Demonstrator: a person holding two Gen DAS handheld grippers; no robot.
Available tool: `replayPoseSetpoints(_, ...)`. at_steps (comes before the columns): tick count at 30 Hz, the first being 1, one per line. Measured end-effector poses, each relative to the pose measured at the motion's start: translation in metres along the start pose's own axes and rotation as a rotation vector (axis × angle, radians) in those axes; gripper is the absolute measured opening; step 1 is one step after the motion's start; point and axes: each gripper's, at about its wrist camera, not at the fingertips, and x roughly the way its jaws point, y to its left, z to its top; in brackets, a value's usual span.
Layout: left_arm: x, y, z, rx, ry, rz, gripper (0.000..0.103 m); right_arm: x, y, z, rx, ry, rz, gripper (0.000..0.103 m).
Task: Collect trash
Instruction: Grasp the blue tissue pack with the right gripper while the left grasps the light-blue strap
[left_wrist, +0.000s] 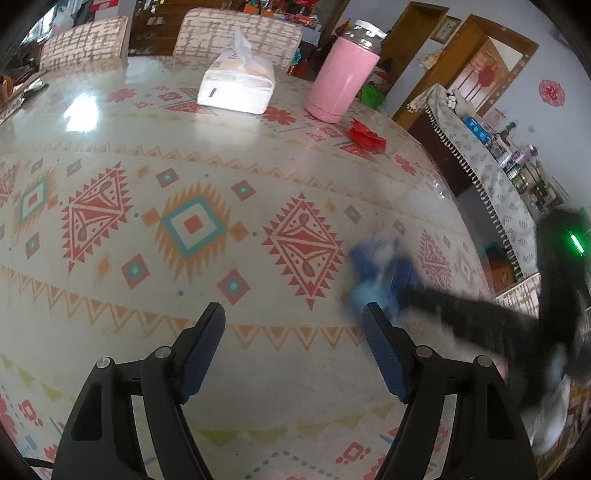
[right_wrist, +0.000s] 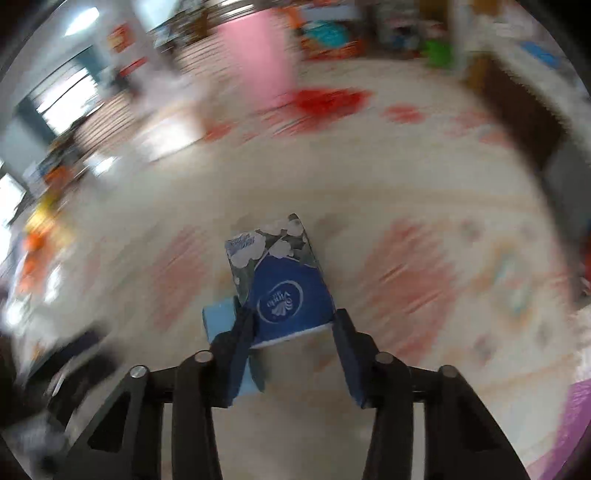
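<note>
The right hand-held gripper pinches a small blue tissue packet between its two pads. The packet projects forward from the fingers, above the patterned counter. A light blue piece shows just beside the left finger; what it is cannot be told. The surroundings in this view are heavily blurred.

In the left wrist view, the left hand-held gripper has its fingers spread, with nothing between them, above the counter. The right hand-held gripper appears as a blurred dark shape at the right with the packet at its tip. At the far side of the counter stand a white tissue pack and a pink tumbler. A red crumpled wrapper lies near the tumbler.
</note>
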Motion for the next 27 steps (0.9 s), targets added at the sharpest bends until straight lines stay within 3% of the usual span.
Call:
replayPoseSetpoints(2, 0.002, 0.0, 0.0, -0.001, 0.01, 0.002, 0.076, -0.007, 0.008, -0.013, -0.023, -0.014, -0.04, 0.036)
replayPoseSetpoints(5, 0.005, 0.0, -0.002, 0.006, 0.028, 0.015, 0.076, -0.017, 0.004, -0.019, -0.031, -0.073, -0.247, 0.036)
replayPoseSetpoints(7, 0.005, 0.001, -0.002, 0.0, 0.031, 0.016, 0.076, -0.023, -0.003, -0.018, 0.009, -0.088, -0.187, 0.037)
replayPoseSetpoints(9, 0.003, 0.006, -0.001, -0.023, 0.028, 0.007, 0.076, -0.027, -0.003, -0.017, 0.025, -0.098, -0.119, 0.059)
replayPoseSetpoints(10, 0.002, 0.009, 0.0, -0.033, 0.026, 0.005, 0.076, -0.028, 0.001, -0.016, 0.007, -0.112, -0.12, 0.079)
replayPoseSetpoints(11, 0.001, 0.012, 0.001, -0.046, 0.022, 0.002, 0.076, -0.026, 0.005, -0.015, -0.016, -0.125, -0.137, 0.088)
replayPoseSetpoints(13, 0.001, 0.017, 0.002, -0.066, 0.022, 0.0, 0.076, -0.017, 0.012, -0.01, -0.063, -0.127, -0.182, 0.088)
replayPoseSetpoints(19, 0.003, 0.02, 0.003, -0.082, 0.04, -0.015, 0.076, 0.007, 0.006, -0.002, -0.037, -0.104, -0.184, 0.087)
replayPoseSetpoints(23, 0.002, 0.015, 0.002, -0.066, 0.043, -0.014, 0.076, 0.006, 0.009, -0.007, -0.025, -0.112, -0.205, 0.064)
replayPoseSetpoints(27, 0.004, 0.007, -0.001, -0.037, 0.054, -0.007, 0.076, -0.005, 0.001, -0.02, 0.029, -0.119, -0.234, 0.056)
